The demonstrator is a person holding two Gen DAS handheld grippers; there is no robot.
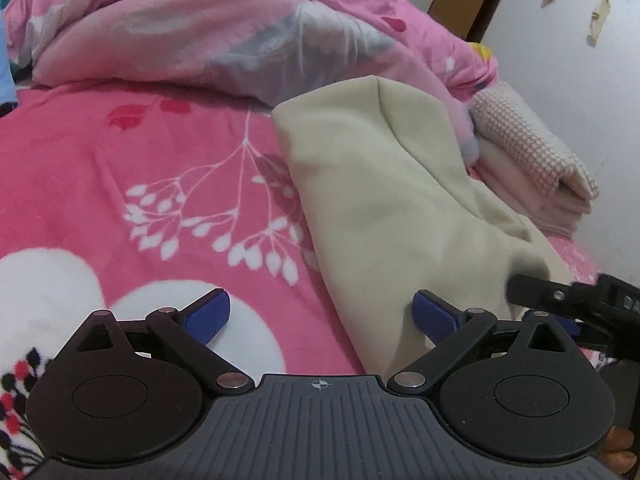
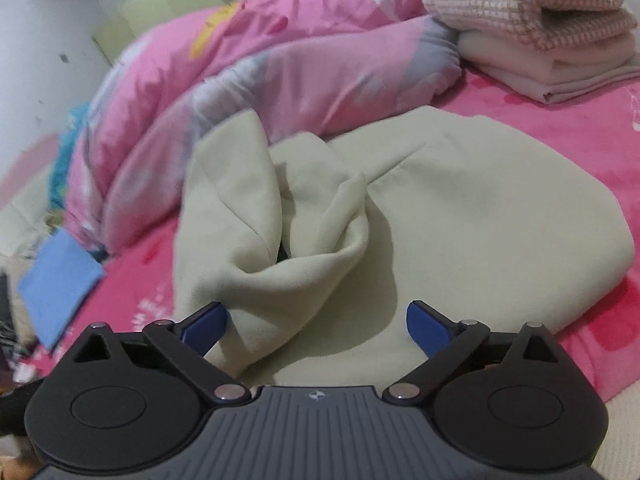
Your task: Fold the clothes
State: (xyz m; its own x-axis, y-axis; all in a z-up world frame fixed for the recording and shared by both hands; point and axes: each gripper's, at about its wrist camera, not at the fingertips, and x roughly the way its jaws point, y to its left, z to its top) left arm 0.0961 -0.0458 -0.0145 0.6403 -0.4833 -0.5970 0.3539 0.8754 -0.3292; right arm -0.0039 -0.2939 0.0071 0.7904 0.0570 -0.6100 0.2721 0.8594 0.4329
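Both the left gripper (image 1: 320, 316) and right gripper (image 2: 316, 322), jaws wide and empty, hover over the half-folded cream garment (image 2: 460, 208) on the bed (image 1: 120, 168); regrasping its bunched edge likely follows.

A: Close on the left gripper (image 1: 322, 316): ribbed grey body, white crosshair mark at its front edge.

B: Two round black discs either side, black link arms pinned with silver rivets.

A: Right gripper (image 2: 316, 322) matches it, with blue pads (image 2: 428, 326) tipping the jaws.
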